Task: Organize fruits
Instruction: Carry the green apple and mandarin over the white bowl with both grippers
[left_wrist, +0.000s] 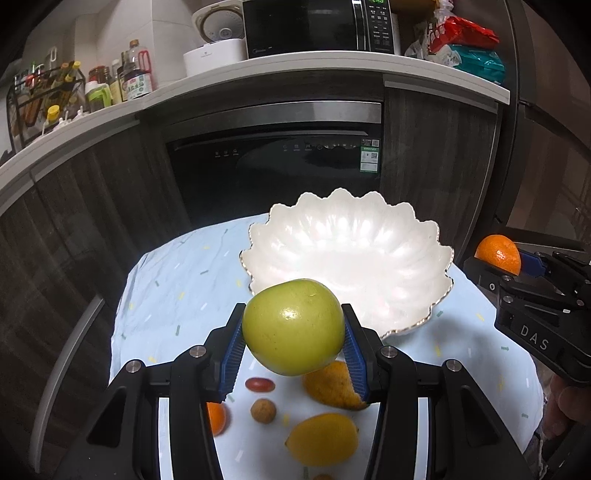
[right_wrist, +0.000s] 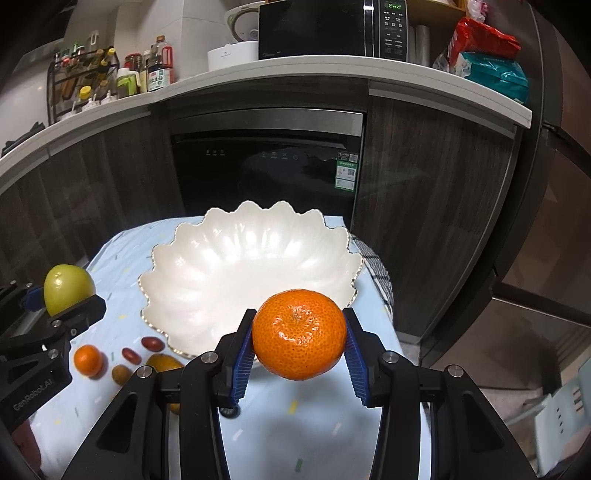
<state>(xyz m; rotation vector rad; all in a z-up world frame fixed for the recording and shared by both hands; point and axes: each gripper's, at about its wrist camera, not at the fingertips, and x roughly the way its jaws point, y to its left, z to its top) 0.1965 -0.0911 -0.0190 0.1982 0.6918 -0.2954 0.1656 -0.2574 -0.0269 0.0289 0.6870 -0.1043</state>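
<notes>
Underneath, pale blue tablecloth (left_wrist: 177, 280), dark dishwasher (left_wrist: 273, 173) behind

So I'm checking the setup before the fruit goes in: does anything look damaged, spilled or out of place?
Nothing stands out. The white bowl sits upright and unchipped on the tablecloth. The green apple and mandarin are held cleanly, and the loose fruit looks intact.

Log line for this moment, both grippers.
left gripper: shut on green apple | right gripper: shut on mandarin | white scalloped bowl: holds no fruit
</notes>
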